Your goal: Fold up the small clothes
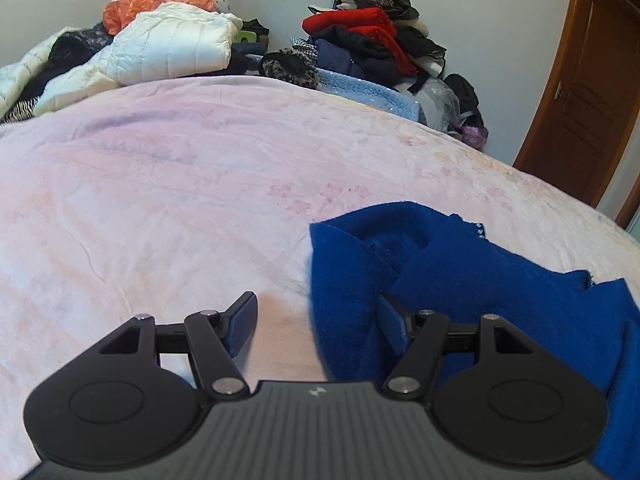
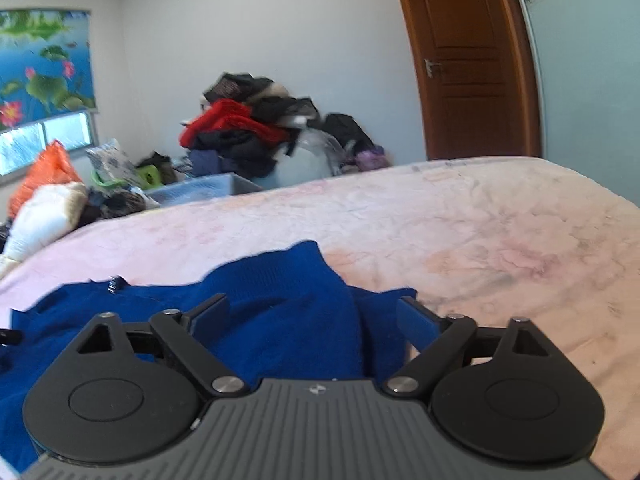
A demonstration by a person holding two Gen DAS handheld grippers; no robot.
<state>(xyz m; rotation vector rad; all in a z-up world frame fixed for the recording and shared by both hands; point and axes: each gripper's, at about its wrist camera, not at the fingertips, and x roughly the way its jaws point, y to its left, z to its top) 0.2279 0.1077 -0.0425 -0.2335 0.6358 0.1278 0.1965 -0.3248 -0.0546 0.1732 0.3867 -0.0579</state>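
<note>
Both grippers gape empty: blue knit garment (image 2: 280,312) bunches between right gripper (image 2: 316,316) pads, merely at three o'clock of left gripper (image 1: 316,320).

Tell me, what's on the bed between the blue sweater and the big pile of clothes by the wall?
Nothing: only bare pink bedspread lies between the blue sweater and the clothes pile. The left wrist view shows it best.

- We see the pink bedspread (image 1: 160,200) lying bare left of the blue garment (image 1: 460,280).
- Clothes piles (image 1: 360,48) apparently crowd its far edge.
</note>
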